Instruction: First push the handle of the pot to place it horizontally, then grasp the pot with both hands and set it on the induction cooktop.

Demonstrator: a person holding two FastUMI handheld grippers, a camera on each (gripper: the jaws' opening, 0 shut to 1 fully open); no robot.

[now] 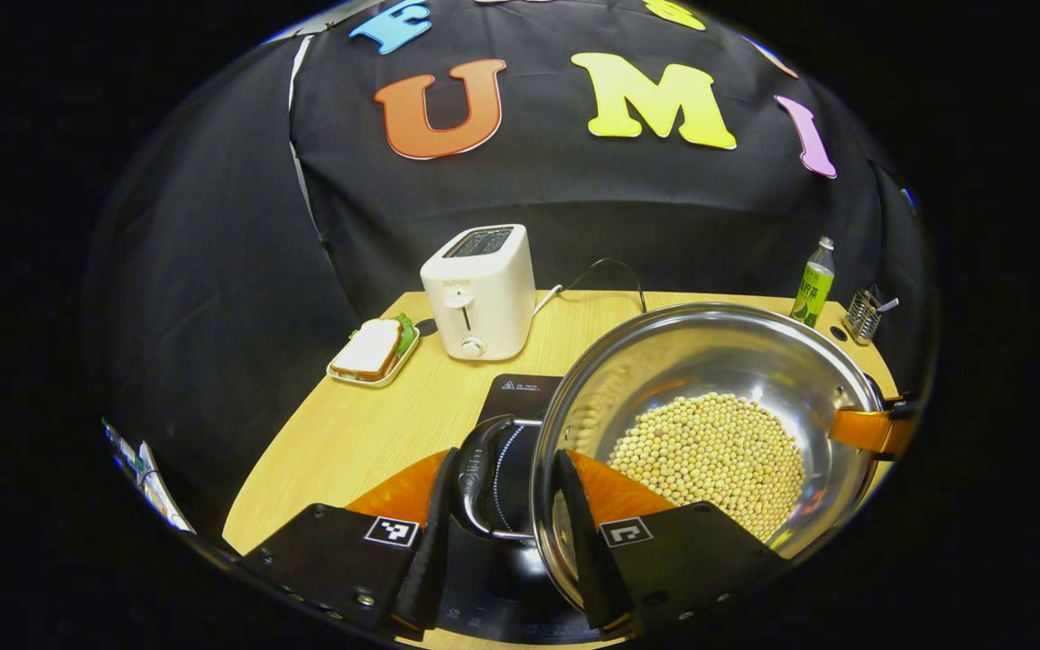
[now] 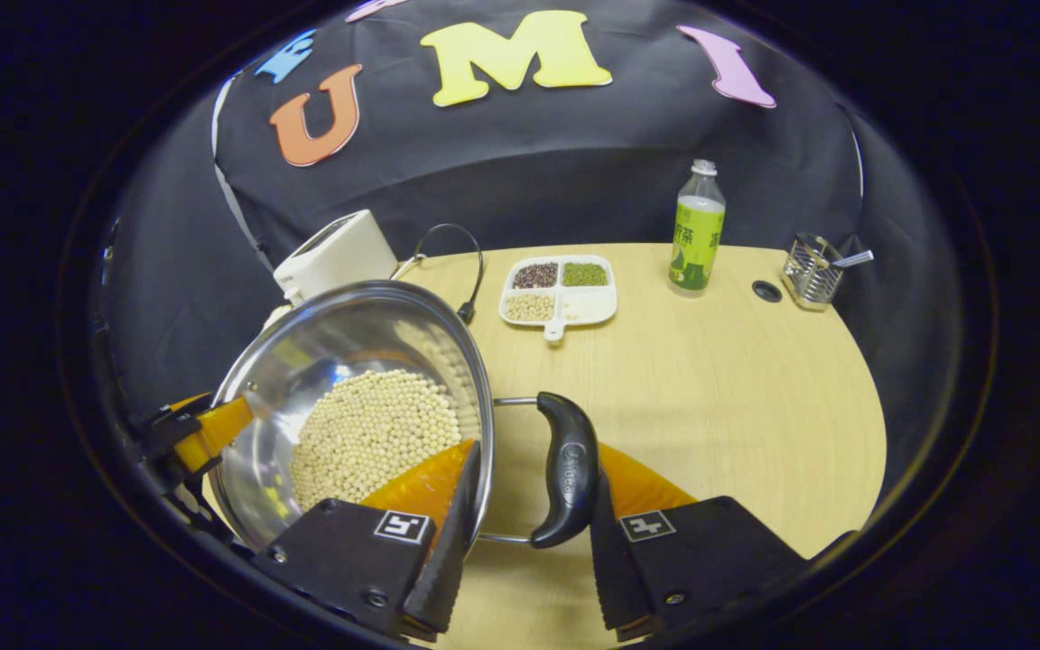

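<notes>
Pot: one steel pot (image 1: 710,361), open-topped, its floor covered with a layer of pale beans (image 1: 710,451). Its near rim lies between the fingers of the left tool (image 1: 506,456).
Position: the induction cooktop (image 1: 520,393) shows just ahead of and under the left tool, beneath the pot's edge. I cannot tell whether the base rests on it.
Handles: two black loop handles, both lying level: one (image 1: 481,478) between the left tool's fingers, one (image 2: 565,469) between those of the right tool (image 2: 535,460).
Tool state: on each side one finger stands inside the rim and one outside the handle, spread wide around both. I cannot tell if they press.
Handling (judgement): rigid and polished, so slippery. The bean load makes it heavy, and the beans slide if it tips. Take both handles together and keep it level.
Count beyond the left tool: one toaster (image 1: 479,289), one sandwich (image 1: 371,348) on a plate.
Count beyond the right tool: one bottle (image 2: 696,230), one divided dish (image 2: 585,307) with three filled sections, one wire caddy (image 2: 809,271), all well apart on the counter (image 2: 710,388).
</notes>
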